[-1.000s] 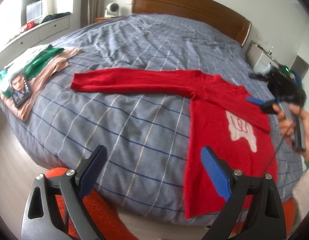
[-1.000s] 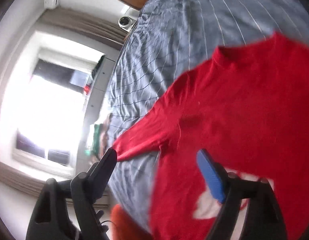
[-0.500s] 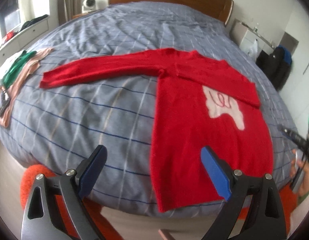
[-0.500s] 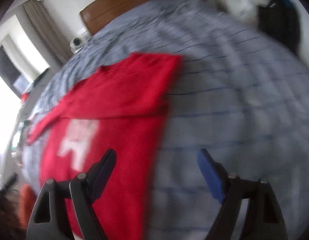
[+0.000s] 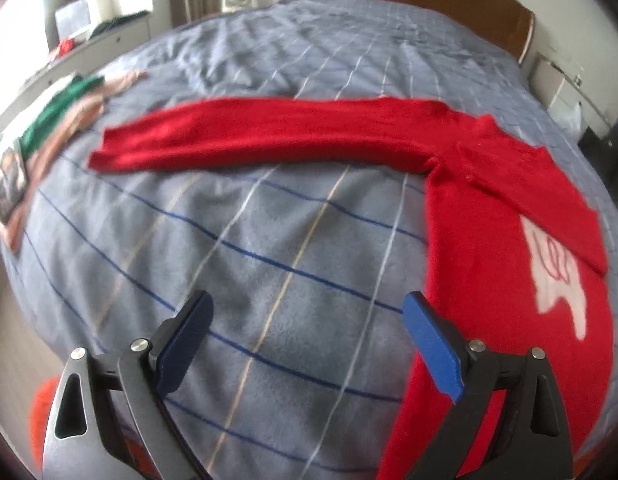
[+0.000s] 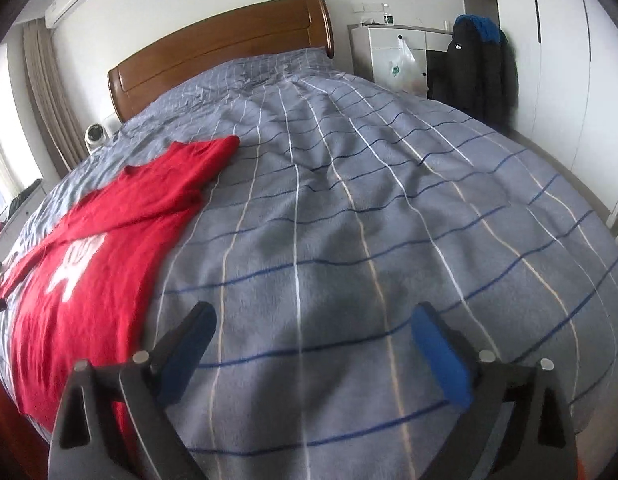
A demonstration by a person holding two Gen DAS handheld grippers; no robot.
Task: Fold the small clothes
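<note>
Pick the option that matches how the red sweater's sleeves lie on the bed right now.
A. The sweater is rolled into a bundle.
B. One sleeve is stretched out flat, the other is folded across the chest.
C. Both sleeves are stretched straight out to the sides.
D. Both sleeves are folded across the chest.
B: on the red sweater, one long sleeve lies stretched over the bedspread, while the other sleeve is folded diagonally across the chest.

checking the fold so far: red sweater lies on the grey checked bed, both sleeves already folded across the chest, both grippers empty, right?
Not quite. Only one sleeve of the red sweater is folded across the chest; the other sleeve lies stretched out flat on the bed, as the left wrist view shows. The rest holds.
</note>
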